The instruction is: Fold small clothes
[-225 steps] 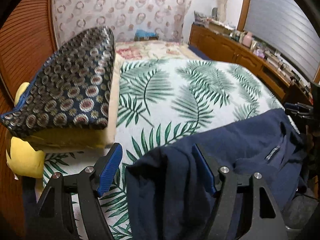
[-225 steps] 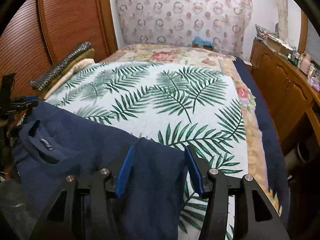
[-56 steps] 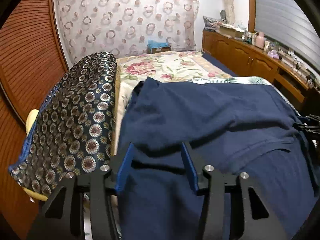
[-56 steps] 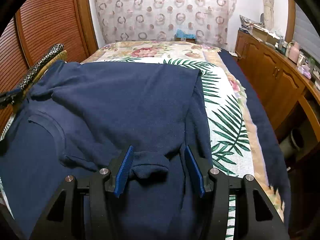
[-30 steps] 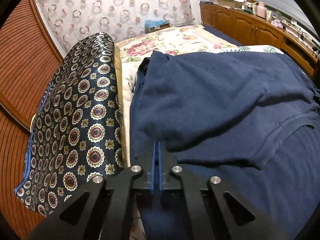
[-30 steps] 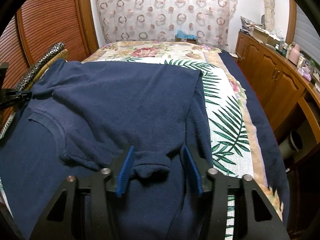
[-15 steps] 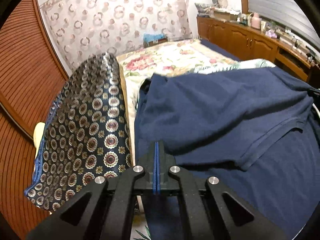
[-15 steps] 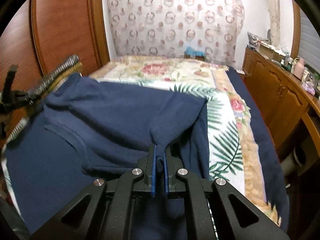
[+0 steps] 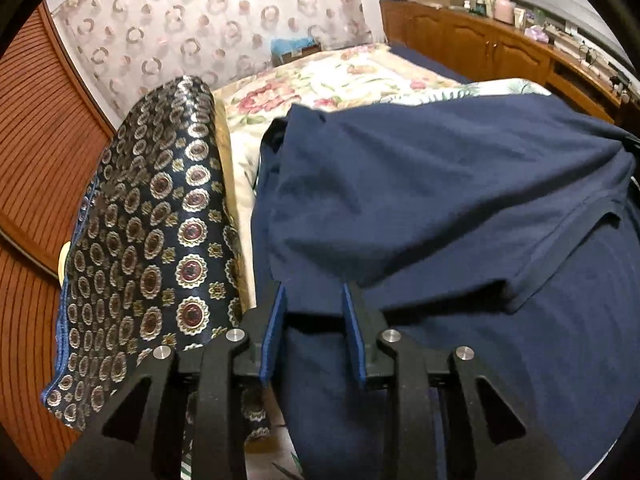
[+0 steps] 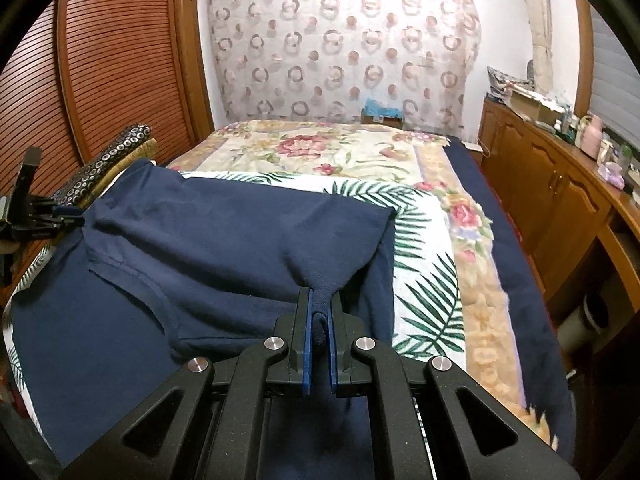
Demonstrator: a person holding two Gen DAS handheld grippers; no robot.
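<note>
Lying spread on the bed (image 10: 440, 248), the navy shirt (image 10: 224, 240) has its far half already folded toward the near side. The right tool (image 10: 319, 322) is clenched on a bunched corner of this folded layer and lifts it a little. The left tool (image 9: 313, 312) has just been opening; its blue pads (image 9: 276, 320) now stand apart around the cloth edge without pressing it, beside the patterned cushion (image 9: 160, 220). I judge that the left side is being released, so this fold is nearly finished there.
</note>
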